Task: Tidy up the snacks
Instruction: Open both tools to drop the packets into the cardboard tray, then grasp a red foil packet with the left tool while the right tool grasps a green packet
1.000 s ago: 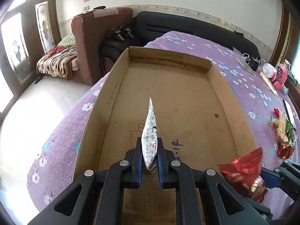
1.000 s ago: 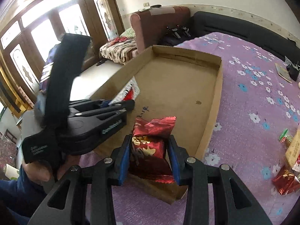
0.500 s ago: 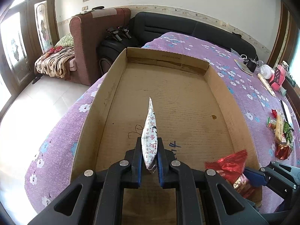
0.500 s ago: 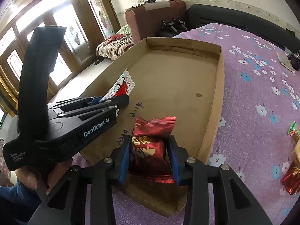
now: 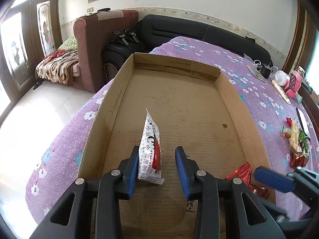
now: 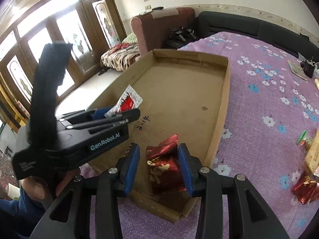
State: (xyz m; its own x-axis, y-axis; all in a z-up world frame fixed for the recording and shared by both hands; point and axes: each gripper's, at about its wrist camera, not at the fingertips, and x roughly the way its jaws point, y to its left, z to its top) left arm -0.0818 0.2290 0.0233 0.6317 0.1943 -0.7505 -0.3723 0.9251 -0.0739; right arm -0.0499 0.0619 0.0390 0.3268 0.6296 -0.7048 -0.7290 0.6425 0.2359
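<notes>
"GenRobot.AI" on left tool (image 6: 127,117), "2.14" on cardboard tray (image 6: 225,107)

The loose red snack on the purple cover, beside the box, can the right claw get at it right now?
Probably not yet: the right claw has a red packet between its pads over the cardboard box. Nothing blocks the way to the loose red snack.

1. The red packet (image 5: 242,173) in the left wrist view is partly hidden behind the left gripper (image 5: 157,171) and the blurred right gripper (image 5: 275,181).
2. The snack pile (image 6: 309,167) is cut off by the right wrist view's edge.
3. Lettering on the cardboard tray (image 5: 180,62) is too small to read.
</notes>
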